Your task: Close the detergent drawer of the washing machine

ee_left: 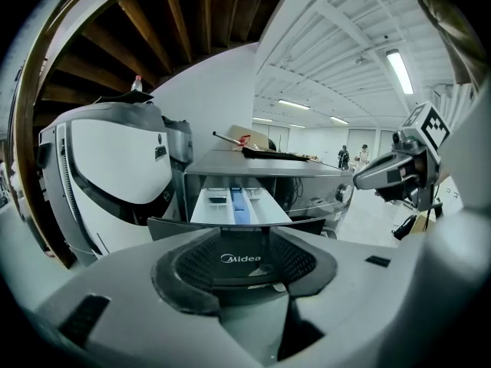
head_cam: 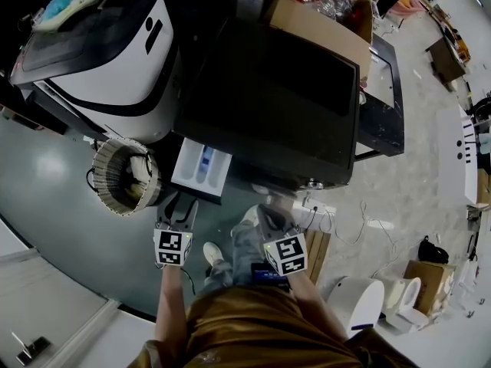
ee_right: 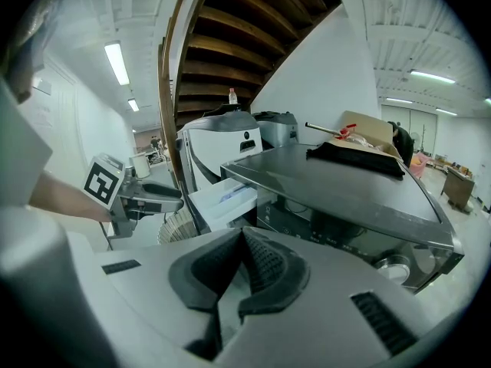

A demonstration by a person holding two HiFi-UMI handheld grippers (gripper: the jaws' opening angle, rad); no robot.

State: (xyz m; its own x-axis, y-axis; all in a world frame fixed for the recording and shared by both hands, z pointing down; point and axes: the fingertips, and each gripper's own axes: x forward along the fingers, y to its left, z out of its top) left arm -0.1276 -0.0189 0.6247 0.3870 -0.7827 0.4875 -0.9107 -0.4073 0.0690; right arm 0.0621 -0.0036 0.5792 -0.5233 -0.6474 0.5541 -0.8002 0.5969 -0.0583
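The dark washing machine [head_cam: 268, 98] stands in front of me with its white detergent drawer [head_cam: 201, 171] pulled out at the front left. My left gripper [head_cam: 178, 202] is open just in front of the drawer's dark front panel. In the left gripper view the drawer [ee_left: 238, 205] lies straight ahead, and the Midea print on its panel shows between the spread jaws of the left gripper [ee_left: 244, 245]. My right gripper [head_cam: 267, 215] hangs shut beside it to the right, clear of the machine. In the right gripper view its pads meet at the tip of the right gripper [ee_right: 243, 232], and the drawer [ee_right: 222, 198] is ahead to the left.
A white rounded machine [head_cam: 107, 52] stands left of the washer. A round ribbed basket [head_cam: 123, 176] sits on the floor next to the drawer. A cardboard box [head_cam: 322, 21] rests on the washer's top. Cables and a power strip [head_cam: 314, 209] lie at the right, white buckets [head_cam: 360, 301] beyond.
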